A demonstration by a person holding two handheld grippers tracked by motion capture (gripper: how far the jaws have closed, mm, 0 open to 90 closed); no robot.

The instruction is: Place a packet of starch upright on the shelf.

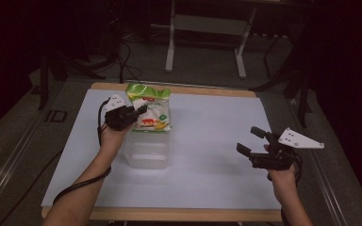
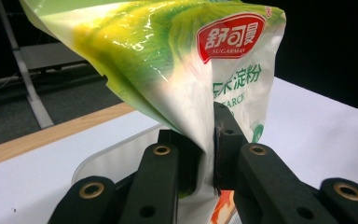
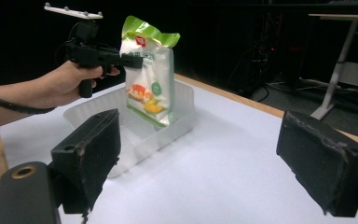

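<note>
While left claw [image 1: 141, 111] pinches starch bag [image 1: 150, 110] over clear tub [image 1: 147, 153], bag's base hidden, right claw [image 1: 250, 141] wide.

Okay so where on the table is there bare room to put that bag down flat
The white table is bare between the clear tub and the right gripper, and along the near edge. It is crowded at the far left, where the left gripper holds the bag over the tub.

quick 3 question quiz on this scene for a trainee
1. True or false: the right gripper holds the green and white plastic starch bag.
2. What is under the hanging bag?
3. Which is open: A the left gripper, or B the right gripper?

Key
1. False; the left gripper's fingers pinch the bag.
2. The clear plastic rectangular container on the white table sheet.
3. B
</note>
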